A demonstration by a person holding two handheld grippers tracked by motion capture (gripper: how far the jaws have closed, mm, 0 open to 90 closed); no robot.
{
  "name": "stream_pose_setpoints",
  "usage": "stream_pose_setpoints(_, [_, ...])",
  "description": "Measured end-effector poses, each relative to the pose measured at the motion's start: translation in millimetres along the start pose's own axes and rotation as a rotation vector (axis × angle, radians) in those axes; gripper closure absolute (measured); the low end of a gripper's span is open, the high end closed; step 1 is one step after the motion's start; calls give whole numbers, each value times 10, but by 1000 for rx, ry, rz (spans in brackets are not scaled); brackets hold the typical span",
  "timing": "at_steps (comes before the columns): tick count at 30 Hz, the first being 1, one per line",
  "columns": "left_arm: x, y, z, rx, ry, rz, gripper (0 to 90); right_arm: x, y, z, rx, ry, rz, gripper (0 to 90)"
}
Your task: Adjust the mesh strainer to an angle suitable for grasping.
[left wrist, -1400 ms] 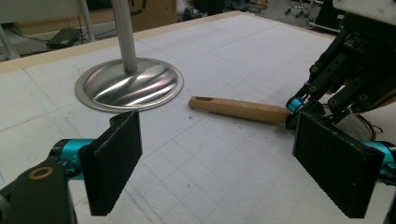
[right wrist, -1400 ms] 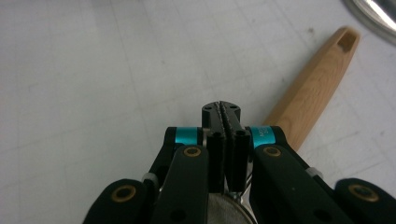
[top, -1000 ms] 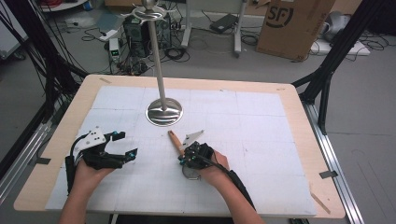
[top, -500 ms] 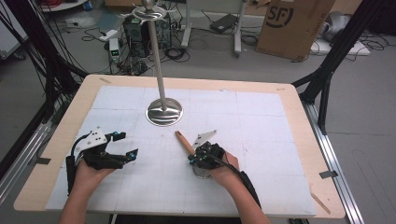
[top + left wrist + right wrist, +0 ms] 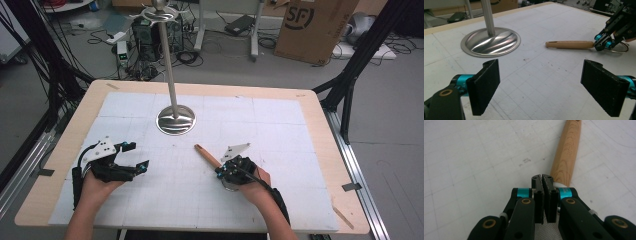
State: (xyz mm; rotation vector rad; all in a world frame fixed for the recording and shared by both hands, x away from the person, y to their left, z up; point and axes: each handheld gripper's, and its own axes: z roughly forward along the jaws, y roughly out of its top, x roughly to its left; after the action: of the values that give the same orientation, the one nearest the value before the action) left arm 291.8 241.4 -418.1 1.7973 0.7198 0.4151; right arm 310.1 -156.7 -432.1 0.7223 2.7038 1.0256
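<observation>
Gridded white matting [image 5: 280,125] covers your wooden table, with cables and a cardboard box on the floor beyond. At the left, your left gripper [image 5: 134,156] hangs just above the mat with its jaws spread wide and nothing between them, facing across toward the tool. Further right, the steel stand [image 5: 175,119] rises from its round base near the middle of the mat. Right of that lies the wooden-handled strainer [image 5: 207,154], handle pointing toward the stand, its wire ring [image 5: 620,47] under your right gripper [image 5: 226,169]. That gripper's jaws are pressed together at the handle's near end, over the mesh; whether they pinch anything between them cannot be told. This looks like the pick-up step: next you would need a sure hold at the handle's end, then lift toward the stand's hooks.
</observation>
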Motion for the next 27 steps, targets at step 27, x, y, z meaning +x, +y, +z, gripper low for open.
stream_pose_setpoints(27, [-1,-12,21,4,-3,-5,163,-112,-200,-309,-66,-41,45,860])
